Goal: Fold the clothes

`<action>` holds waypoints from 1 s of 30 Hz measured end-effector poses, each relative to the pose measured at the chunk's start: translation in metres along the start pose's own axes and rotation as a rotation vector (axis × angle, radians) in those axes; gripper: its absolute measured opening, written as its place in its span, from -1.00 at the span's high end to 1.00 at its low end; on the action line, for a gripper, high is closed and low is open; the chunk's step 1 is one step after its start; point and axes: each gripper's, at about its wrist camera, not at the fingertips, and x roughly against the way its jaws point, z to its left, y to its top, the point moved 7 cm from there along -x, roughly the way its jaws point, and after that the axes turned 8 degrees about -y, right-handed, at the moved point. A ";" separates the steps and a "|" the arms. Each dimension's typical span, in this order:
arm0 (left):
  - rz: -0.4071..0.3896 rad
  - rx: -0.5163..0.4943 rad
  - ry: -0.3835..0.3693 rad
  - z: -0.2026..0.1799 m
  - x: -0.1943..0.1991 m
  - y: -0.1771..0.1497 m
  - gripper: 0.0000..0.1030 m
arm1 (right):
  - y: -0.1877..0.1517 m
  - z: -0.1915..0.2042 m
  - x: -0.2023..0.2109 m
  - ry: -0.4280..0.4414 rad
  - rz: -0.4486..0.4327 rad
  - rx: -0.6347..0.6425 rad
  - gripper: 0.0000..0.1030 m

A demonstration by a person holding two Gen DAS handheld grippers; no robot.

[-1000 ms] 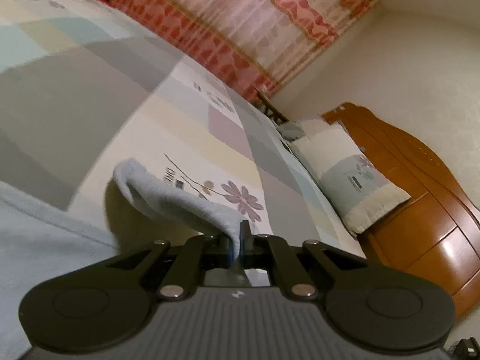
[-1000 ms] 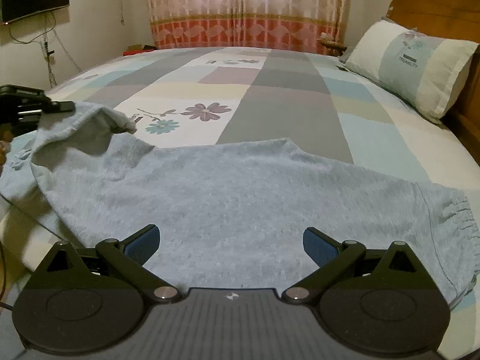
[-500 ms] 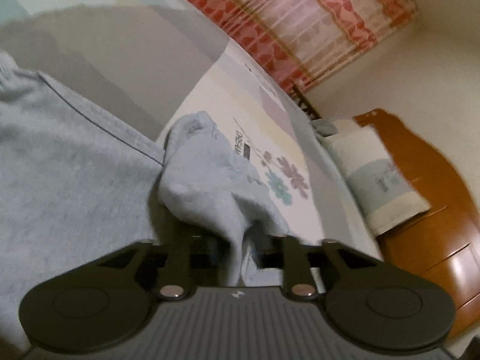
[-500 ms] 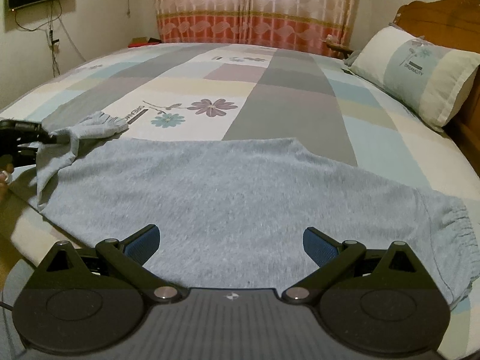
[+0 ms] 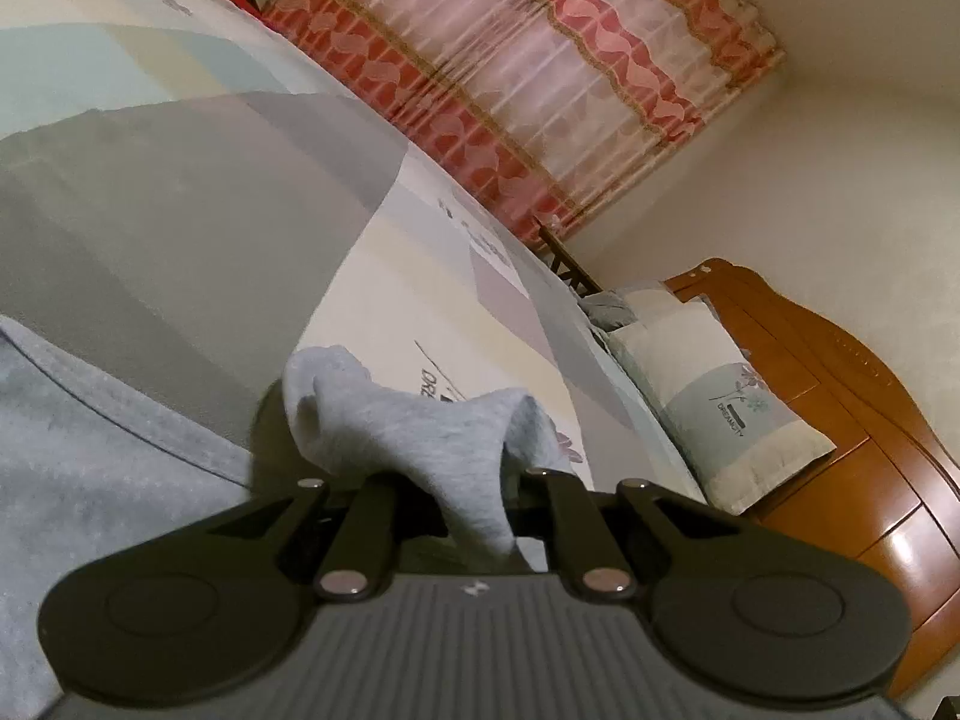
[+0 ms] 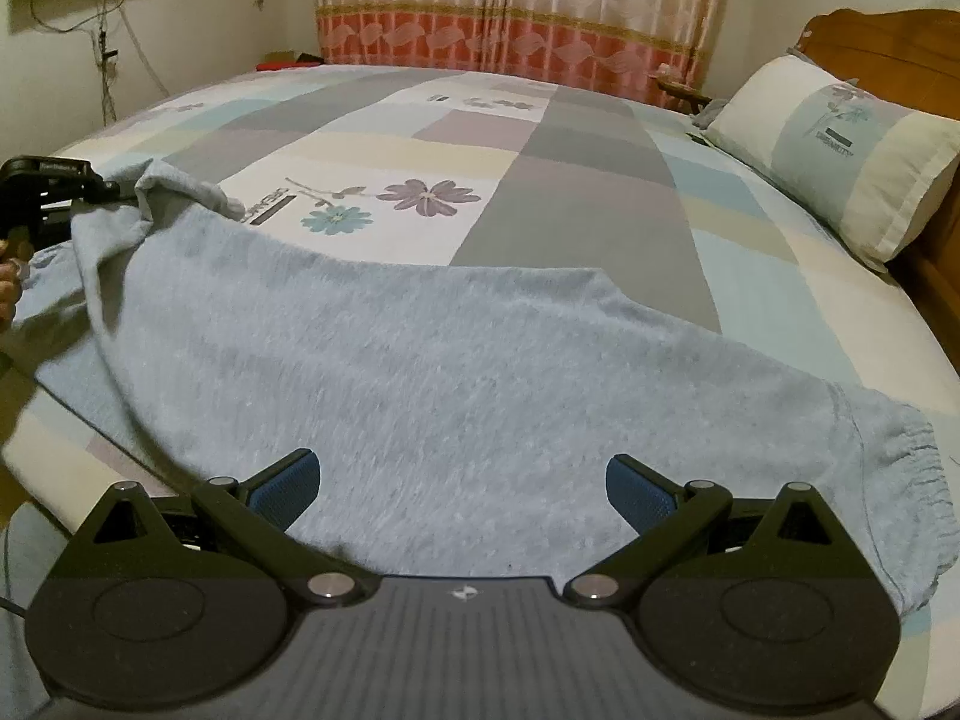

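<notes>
trousers (image 6: 456, 372): pale blue-grey jersey pair spread flat across the near side of the bed (image 6: 600, 192), elastic cuff at the right edge, waist end bunched up at the left.
bed: patchwork sheet with flower print; pillow (image 6: 840, 144) by the wooden headboard, well apart from the cloth.
step in hand: looks like the first fold, one end lifted to be carried over the flat part.
left gripper (image 5: 474, 516): jaws clenched on a raised tuft of the trousers' left end, cloth pinched between them and draped forward.
right gripper (image 6: 462, 480): jaws spread wide, nothing between them, hanging over the middle of the trousers, not gripping.
next move, as a judgement: the pinched end needs carrying across toward the cuff, laid edge to edge; the right gripper could pin the middle.
hidden: left pads buried under cloth; near edge of the trousers behind the right gripper's body; second leg not made out.
cut off: person's hand (image 6: 9, 288) at the left border.
</notes>
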 end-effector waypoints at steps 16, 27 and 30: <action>0.257 -0.432 0.410 -0.009 0.030 -0.003 -0.06 | -0.016 0.018 -0.055 0.049 0.142 -0.037 -1.00; 0.394 -0.737 0.616 -0.041 0.040 -0.004 -0.21 | -0.020 0.023 -0.053 0.038 0.141 -0.008 -1.00; 0.419 -0.741 0.637 -0.041 0.049 -0.001 -0.35 | -0.021 0.024 -0.052 0.036 0.134 -0.005 -1.00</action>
